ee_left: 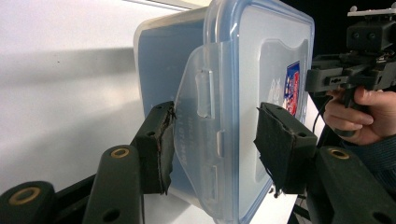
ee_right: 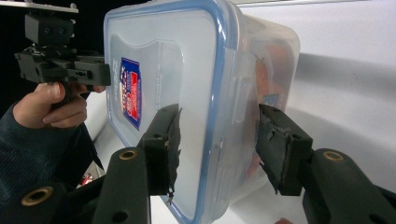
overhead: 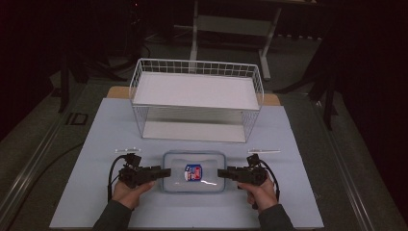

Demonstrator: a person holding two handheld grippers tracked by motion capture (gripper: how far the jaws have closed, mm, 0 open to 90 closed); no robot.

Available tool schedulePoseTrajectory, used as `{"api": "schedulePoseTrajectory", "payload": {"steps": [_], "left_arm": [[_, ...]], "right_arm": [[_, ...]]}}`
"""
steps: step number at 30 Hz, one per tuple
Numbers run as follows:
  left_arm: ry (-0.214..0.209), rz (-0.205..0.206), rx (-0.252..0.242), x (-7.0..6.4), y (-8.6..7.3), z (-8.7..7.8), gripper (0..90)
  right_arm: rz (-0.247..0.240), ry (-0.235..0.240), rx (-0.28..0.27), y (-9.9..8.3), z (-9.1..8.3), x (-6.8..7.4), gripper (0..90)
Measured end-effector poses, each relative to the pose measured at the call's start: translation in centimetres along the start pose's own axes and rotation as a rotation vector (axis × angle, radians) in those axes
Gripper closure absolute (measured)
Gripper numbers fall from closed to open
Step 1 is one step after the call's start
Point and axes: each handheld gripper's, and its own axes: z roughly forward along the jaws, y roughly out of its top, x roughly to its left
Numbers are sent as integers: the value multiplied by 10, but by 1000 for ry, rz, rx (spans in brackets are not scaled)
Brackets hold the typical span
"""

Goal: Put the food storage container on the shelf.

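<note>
Here the lidded plastic container (overhead: 194, 172) lies flat on the surface (overhead: 96, 144) in front of the wire basket (overhead: 196, 98), its long axis running between the left tongs (overhead: 166, 172) and right tongs (overhead: 221, 173). Each pair stands apart, straddling one short end's latch flap, equally near.

A clear plastic container (overhead: 194, 172) with a blue-rimmed snap lid (closed, red-and-blue label on top) lies flat on the tabletop (overhead: 96, 144) — just before the wire rack (overhead: 196, 98).

A white two-tier wire rack (overhead: 196, 98) stands on the pale blue table mat (overhead: 96, 144), grey floor (overhead: 29, 125) around it.
</note>
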Motion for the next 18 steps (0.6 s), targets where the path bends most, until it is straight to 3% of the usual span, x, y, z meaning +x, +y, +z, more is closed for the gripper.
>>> {"api": "schedulePoseTrajectory", "payload": {"steps": [18], "left_arm": [[2,30,-51,-13,7,-8,487]], "right_arm": [[-39,-1,-68,10,-11,11,513]]}}
